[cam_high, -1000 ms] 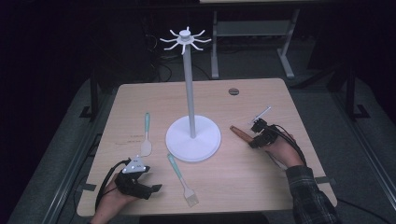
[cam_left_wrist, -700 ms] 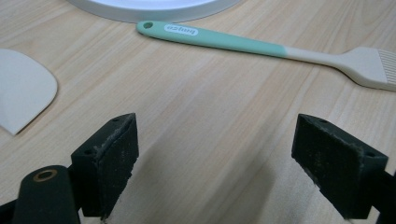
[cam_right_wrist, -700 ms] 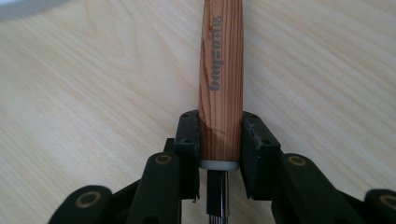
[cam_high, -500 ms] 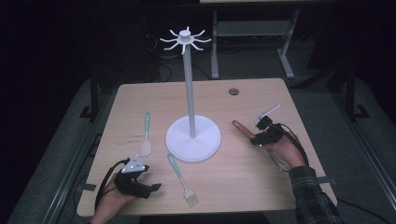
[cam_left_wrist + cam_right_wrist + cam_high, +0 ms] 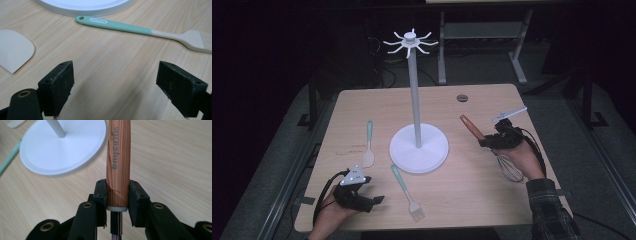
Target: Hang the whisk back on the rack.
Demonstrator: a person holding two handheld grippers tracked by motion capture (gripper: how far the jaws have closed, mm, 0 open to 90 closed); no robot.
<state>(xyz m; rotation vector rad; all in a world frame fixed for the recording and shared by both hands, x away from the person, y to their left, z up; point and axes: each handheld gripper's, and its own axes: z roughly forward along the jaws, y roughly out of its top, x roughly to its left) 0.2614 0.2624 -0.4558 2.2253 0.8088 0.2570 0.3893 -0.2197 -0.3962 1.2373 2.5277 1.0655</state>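
My right gripper (image 5: 117,195) is clamped on the whisk (image 5: 118,160) at the base of its wooden handle, wire loops trailing behind the jaws; it looks light and stiff, though smooth wood may slip, so I'd keep hold near the collar. My left gripper (image 5: 122,92) rests released; no containers, just the hanging stand (image 5: 418,148) ahead.

You are working in a lab-style recording space — a plain wooden table (image 5: 532,210) on grey carpet (image 5: 272,165), dark surroundings, cables (image 5: 384,75) on the floor and metal desk legs (image 5: 518,55) behind — not a home kitchen.
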